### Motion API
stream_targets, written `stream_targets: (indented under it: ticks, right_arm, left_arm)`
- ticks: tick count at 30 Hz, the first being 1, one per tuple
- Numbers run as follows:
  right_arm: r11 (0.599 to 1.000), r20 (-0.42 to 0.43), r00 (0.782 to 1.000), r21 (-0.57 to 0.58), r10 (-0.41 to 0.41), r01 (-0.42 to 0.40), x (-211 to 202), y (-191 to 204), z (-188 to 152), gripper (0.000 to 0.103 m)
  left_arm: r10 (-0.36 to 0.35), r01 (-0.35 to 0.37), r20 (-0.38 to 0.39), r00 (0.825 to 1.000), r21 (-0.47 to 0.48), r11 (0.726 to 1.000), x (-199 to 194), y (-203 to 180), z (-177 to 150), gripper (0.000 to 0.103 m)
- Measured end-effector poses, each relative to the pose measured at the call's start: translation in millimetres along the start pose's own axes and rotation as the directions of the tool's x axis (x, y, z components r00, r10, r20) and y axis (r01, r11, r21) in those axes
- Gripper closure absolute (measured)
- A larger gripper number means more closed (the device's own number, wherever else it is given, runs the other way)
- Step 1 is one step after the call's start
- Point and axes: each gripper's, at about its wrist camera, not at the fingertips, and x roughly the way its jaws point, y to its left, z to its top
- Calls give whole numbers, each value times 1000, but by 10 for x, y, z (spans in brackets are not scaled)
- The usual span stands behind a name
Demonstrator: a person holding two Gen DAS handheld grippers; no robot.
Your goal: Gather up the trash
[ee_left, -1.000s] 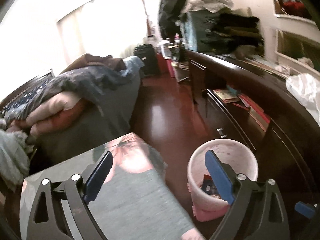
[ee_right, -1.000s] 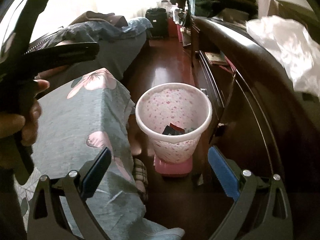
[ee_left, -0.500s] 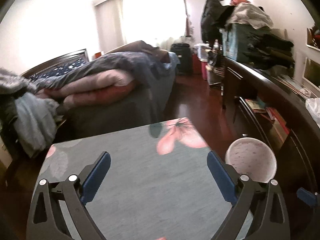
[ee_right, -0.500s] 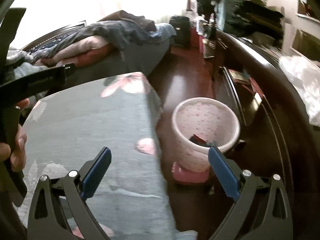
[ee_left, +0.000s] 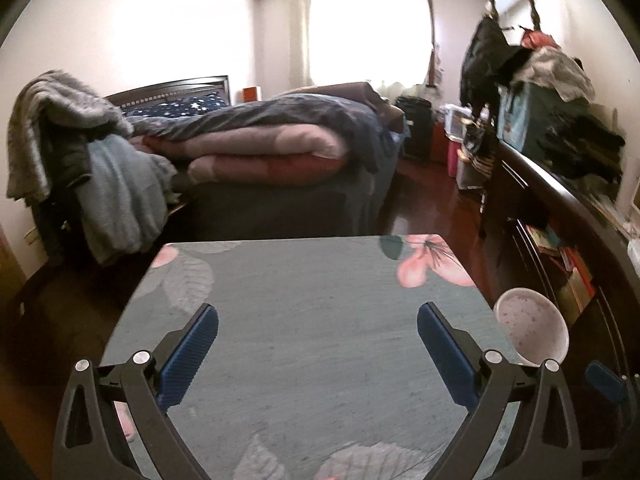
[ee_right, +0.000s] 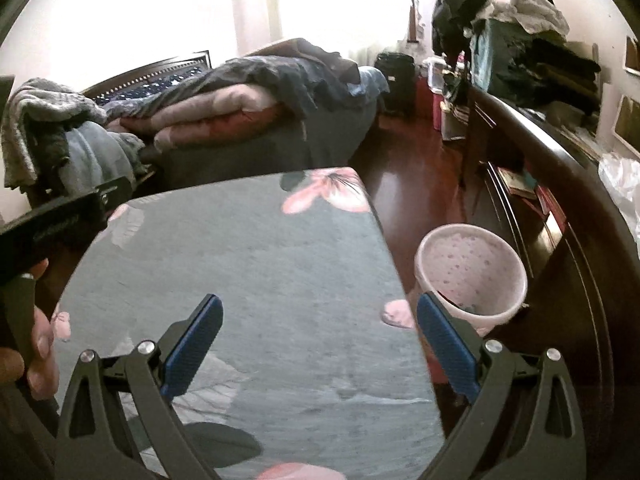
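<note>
**Both jaws wide and empty over the table**

Jaws on the left gripper (ee_left: 318, 322) stand spread as wide as they go, having just been opening, with nothing between the blue pads (ee_left: 188, 354). Jaws on the right gripper (ee_right: 320, 318) are spread about as wide and hold nothing either. Both grippers hang above the table (ee_left: 320, 320), which wears a grey-green cloth printed with pink flowers; no loose litter shows on it in either view.

Just past the table's right edge stands the bin (ee_right: 472, 274), pale with small purple specks, on the dark red floor (ee_right: 412, 176). In the right wrist view it sits beside the right finger's tip, and something dark lies low inside it; what it is cannot be made out. In the left wrist view the bin (ee_left: 530, 330) shows at the table's far right corner, near a blue tip of the other gripper at the frame edge.

At the left edge of the right wrist view a hand (ee_right: 28, 364) grips the black body of the left gripper.

Right of the bin runs a long dark cabinet (ee_right: 560, 184) with books in an open shelf and clothes heaped on its far end; a crumpled white bag (ee_right: 620, 184) lies on top nearer by. Beyond the table is a bed (ee_left: 280, 148) piled with quilts, under a bright window (ee_left: 368, 28).
</note>
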Motion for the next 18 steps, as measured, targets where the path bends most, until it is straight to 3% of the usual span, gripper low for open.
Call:
stream_targets:
  ticks: [12,18]
  right_arm:
    - [996,60,998,-82,37,-32,-437,539,25,4]
    - [996,101,995,-86,13,-4,-649,599,40,4]
  left_arm:
    - [-7,14,109,994,-65,998,-724,446,34,4]
    - [-14,22,116,993,-74,997,-907,508,20,4]
